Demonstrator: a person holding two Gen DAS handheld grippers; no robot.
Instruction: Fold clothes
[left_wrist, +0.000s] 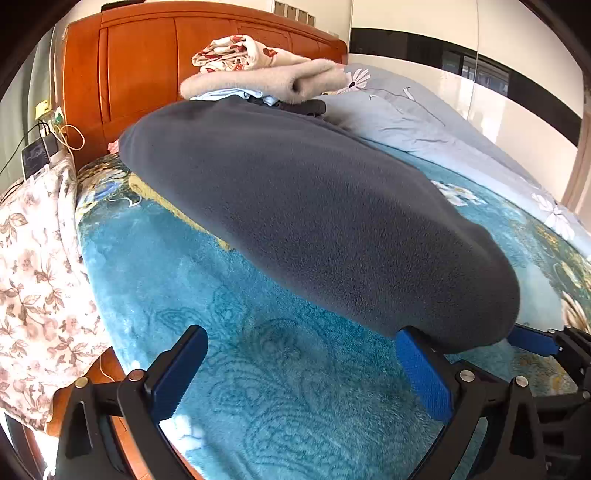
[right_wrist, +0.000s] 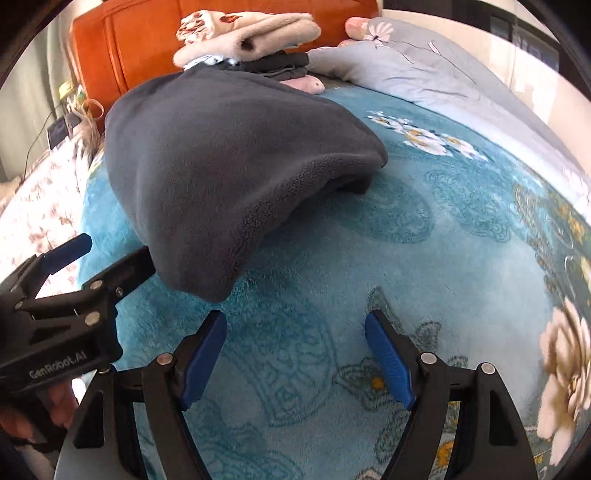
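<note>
A dark grey fleece garment (left_wrist: 314, 218) lies folded on the teal floral blanket (left_wrist: 258, 369); it also shows in the right wrist view (right_wrist: 221, 158). My left gripper (left_wrist: 299, 373) is open, its right finger touching the garment's near edge; it shows in the right wrist view (right_wrist: 107, 254) at the garment's left corner. My right gripper (right_wrist: 295, 358) is open and empty over the blanket (right_wrist: 406, 258), just short of the garment's near corner. Its blue fingertip (left_wrist: 532, 339) shows at the right of the left wrist view.
A stack of folded clothes (left_wrist: 266, 74) sits by the orange wooden headboard (left_wrist: 147, 74). A grey floral pillow (left_wrist: 406, 114) lies at the right. A floral quilt (left_wrist: 33, 277) hangs over the left bed edge. A phone on cables (left_wrist: 35, 157) lies beside the headboard.
</note>
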